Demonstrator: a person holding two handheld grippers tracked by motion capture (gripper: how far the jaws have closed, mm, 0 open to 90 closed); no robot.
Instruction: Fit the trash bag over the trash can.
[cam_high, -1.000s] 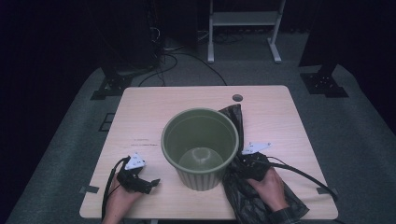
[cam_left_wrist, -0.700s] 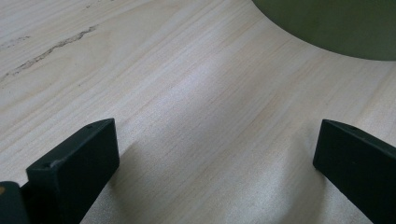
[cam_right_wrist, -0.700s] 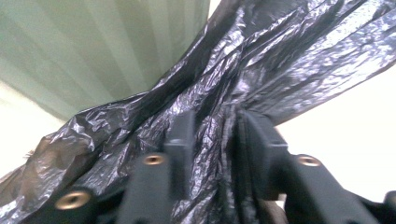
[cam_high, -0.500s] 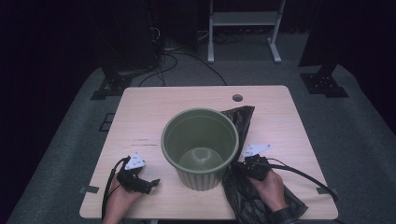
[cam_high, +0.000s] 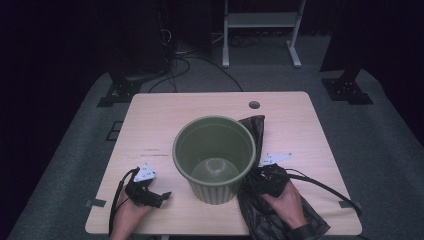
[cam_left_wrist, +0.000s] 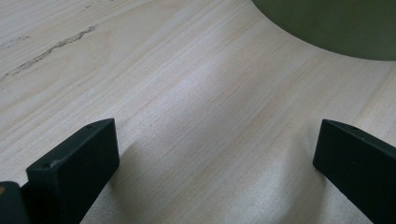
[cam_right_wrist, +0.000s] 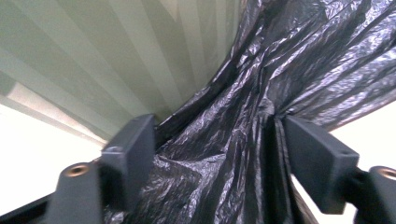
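Note:
A ribbed green bin stands upright and empty in the middle of the table. A crumpled black plastic bag lies against its right side and runs down to the front edge. My right gripper lies on the bag close to the bin's base. In the right gripper view its jaws have just been opening and stand wide, with folds of the bag loose between them beside the bin wall. My left gripper rests open on bare wood left of the bin, nothing between its jaws.
The wooden table has a round cable hole near its far edge. Cables trail from both grippers to the front edge. A white frame and dark stands sit on the grey floor beyond.
The top of the black bag beside the bin has spread a little to the right. Both hands have stayed where they were.

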